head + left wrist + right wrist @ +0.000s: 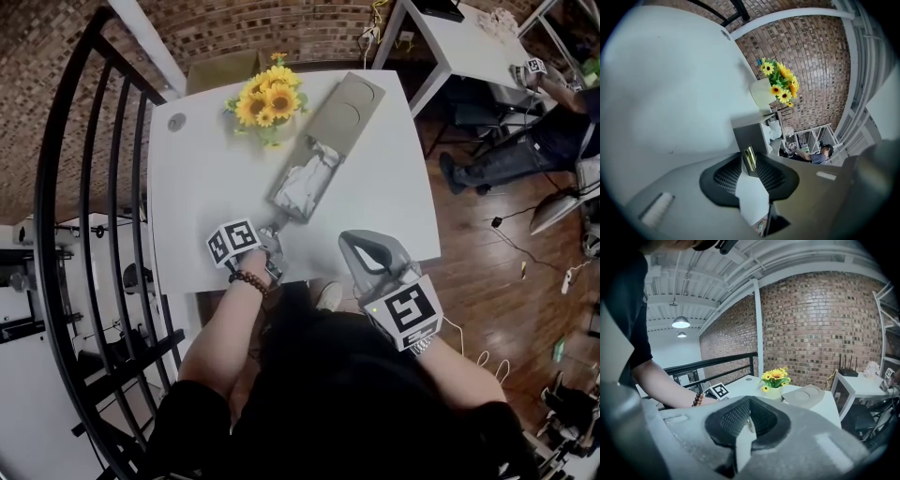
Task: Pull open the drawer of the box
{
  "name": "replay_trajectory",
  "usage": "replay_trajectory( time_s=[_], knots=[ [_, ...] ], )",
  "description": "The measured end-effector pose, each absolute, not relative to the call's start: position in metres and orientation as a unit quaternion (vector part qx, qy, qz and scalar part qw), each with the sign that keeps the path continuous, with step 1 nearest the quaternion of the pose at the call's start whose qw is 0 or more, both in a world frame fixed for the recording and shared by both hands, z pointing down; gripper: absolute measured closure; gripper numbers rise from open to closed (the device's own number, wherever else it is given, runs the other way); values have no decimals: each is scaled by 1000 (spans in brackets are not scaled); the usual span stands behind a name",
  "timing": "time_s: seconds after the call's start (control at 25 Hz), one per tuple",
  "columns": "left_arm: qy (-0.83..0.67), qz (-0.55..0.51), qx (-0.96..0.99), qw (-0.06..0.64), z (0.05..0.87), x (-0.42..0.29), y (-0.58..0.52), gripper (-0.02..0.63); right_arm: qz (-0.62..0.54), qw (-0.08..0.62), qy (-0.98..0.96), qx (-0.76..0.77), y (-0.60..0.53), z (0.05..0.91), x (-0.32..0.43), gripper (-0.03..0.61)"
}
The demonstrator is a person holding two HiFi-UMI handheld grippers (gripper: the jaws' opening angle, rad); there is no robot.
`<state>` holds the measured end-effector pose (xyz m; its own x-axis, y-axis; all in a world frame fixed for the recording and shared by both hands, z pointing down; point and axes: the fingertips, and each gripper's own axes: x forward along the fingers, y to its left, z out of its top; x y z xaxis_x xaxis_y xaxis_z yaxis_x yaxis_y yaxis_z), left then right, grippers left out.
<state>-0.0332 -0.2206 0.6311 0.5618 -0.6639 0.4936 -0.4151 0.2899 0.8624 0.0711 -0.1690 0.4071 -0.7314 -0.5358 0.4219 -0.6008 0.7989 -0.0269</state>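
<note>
Head view: white bench (pixel 394 197) carries the grey box (pixel 345 114), lying diagonally and far-right of centre. Its drawer (pixel 286 214) sticks well out toward the person, and the far end looks tucked in the box mouth. White crumpled stuff (pixel 302 183) fills the drawer. Sunflowers (pixel 267 98) stand just beside the box, on its left.

Step in hand, my read: the tail end of the pull, drawer mostly open.
- Pull straight along the drawer's long axis. It runs diagonal to the bench edge, so a pull square to the edge would likely skew it or drag the whole box.
- Nothing braces the box, so go slow; if the box starts sliding with the drawer, stop.
- Don't yank it free of the box mouth.

Left gripper (pixel 274 236) sits at the drawer's near end, fingers clamped on the small brass handle (pixel 749 159). Left forearm comes in over the near bench edge, roughly in line with the drawer, beaded bracelet (pixel 251 281) at the wrist.

Right gripper (pixel 749 423) has its fingers closed together with nothing between them. It's held back at the near bench edge, close to the torso, pointing across the bench and well clear of the box.
</note>
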Motion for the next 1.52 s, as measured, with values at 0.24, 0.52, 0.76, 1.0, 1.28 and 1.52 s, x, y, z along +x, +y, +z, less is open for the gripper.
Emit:
replay_trajectory(
  time_s=[0.24, 0.52, 0.76, 1.0, 1.28, 1.52],
  knots=[
    [-478, -97, 586, 647, 625, -37, -210, 517, 79, 190, -930, 306, -160, 404, 81, 586],
    [-502, -92, 598, 618, 609, -37, -190, 532, 77, 170, -937, 295, -141, 400, 89, 587],
    [-517, -82, 617, 588, 584, -38, -166, 592, 89, 155, -940, 291, -125, 398, 93, 586],
    [-518, -62, 661, 539, 550, -37, -153, 598, 87, 145, -944, 285, -115, 394, 85, 587],
    [-501, 20, 749, 432, 497, -32, -139, 598, 81, 141, -939, 304, -100, 385, 65, 587],
    [-454, 86, 820, 338, 461, -35, -108, 598, 75, 132, -925, 347, -72, 378, 36, 586]
  ],
)
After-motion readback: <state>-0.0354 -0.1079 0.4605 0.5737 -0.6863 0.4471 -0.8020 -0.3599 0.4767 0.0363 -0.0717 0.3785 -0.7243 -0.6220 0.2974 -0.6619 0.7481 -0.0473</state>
